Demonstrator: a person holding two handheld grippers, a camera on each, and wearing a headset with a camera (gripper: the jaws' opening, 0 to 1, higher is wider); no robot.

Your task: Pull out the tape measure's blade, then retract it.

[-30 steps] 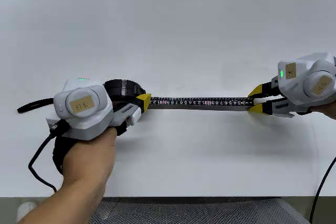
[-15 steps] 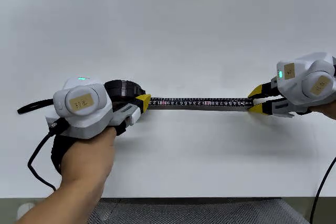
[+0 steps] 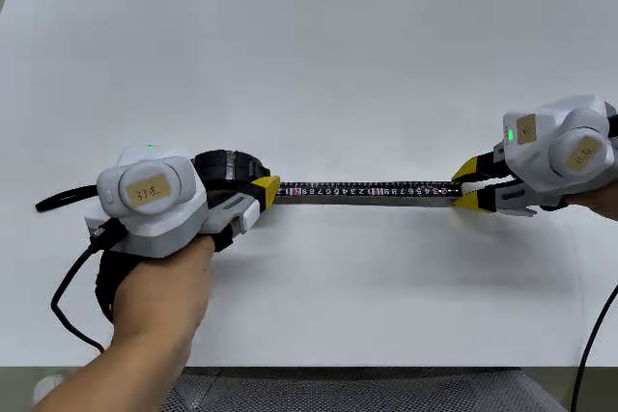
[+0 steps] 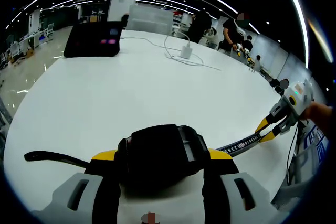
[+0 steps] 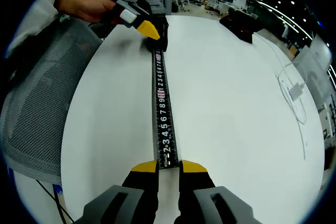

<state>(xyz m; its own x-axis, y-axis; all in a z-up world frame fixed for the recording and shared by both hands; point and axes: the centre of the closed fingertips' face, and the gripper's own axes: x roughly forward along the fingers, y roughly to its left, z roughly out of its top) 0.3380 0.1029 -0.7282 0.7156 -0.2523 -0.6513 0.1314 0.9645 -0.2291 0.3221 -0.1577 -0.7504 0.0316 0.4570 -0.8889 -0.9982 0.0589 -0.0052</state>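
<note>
Holding the tape measure's case (image 3: 230,167) is the left gripper (image 3: 247,183). In the left gripper view its two yellow-tipped jaws stand one on each side of the black case and press on it, while the case rests on the white table (image 3: 367,74). The blade (image 3: 367,189) is drawn out and lies low over the table, and its free end sits between the jaws of the right gripper (image 3: 464,185), which are closed on it from both edges. The relation that matters now is the long axis of the blade. It runs straight from the case to the right gripper, across the head view from left to right, and in the right gripper view it goes straight ahead from the jaws to the case. The pulling-out looks done to me, so the retraction should come next. For this I judge that the right gripper must travel along this same line toward the left one — not sideways, or the blade may bend. A sudden release could let the blade snap back.
</note>
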